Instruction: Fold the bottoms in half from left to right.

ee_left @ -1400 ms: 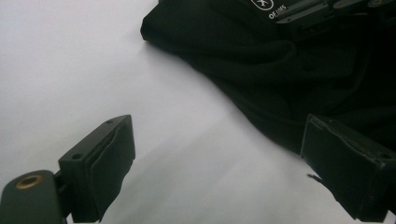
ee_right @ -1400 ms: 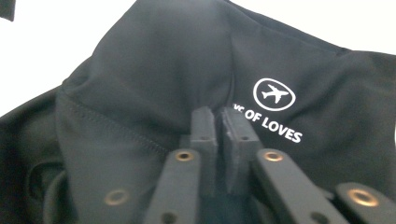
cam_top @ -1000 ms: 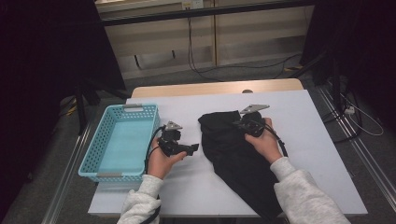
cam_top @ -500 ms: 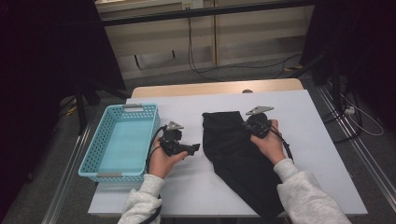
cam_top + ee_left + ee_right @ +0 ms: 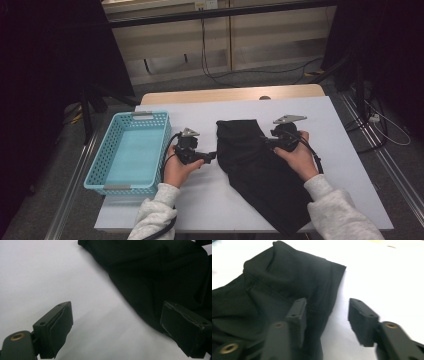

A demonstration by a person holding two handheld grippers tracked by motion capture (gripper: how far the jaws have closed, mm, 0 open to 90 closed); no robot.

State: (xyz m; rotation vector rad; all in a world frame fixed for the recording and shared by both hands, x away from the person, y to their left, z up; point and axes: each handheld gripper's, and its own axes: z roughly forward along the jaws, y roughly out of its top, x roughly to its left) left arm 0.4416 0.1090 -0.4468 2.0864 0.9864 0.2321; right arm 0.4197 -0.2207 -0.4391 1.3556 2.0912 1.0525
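A black garment (image 5: 252, 165) lies flat on the white table (image 5: 345, 165), running from the middle toward the front edge; it also fills the upper right of the left gripper view (image 5: 155, 272). My left gripper (image 5: 209, 156) rests on the table just left of the cloth, jaws wide open over bare table (image 5: 117, 315). My right gripper (image 5: 267, 141) sits at the garment's upper right edge. Its jaws have just been opening and stand apart (image 5: 327, 303). The hem of the garment (image 5: 287, 280) lies beneath them, and neither pad presses on it.
A light blue plastic basket (image 5: 95, 165) with nothing in it stands at the table's left side, close to my left hand. A wooden strip (image 5: 230, 94) borders the far edge. Cables trail over the floor beyond and to the right.
My right hand has shifted a little to the right, and its jaws went from shut on the cloth's edge to apart, letting the cloth go. The left hand has stayed put.
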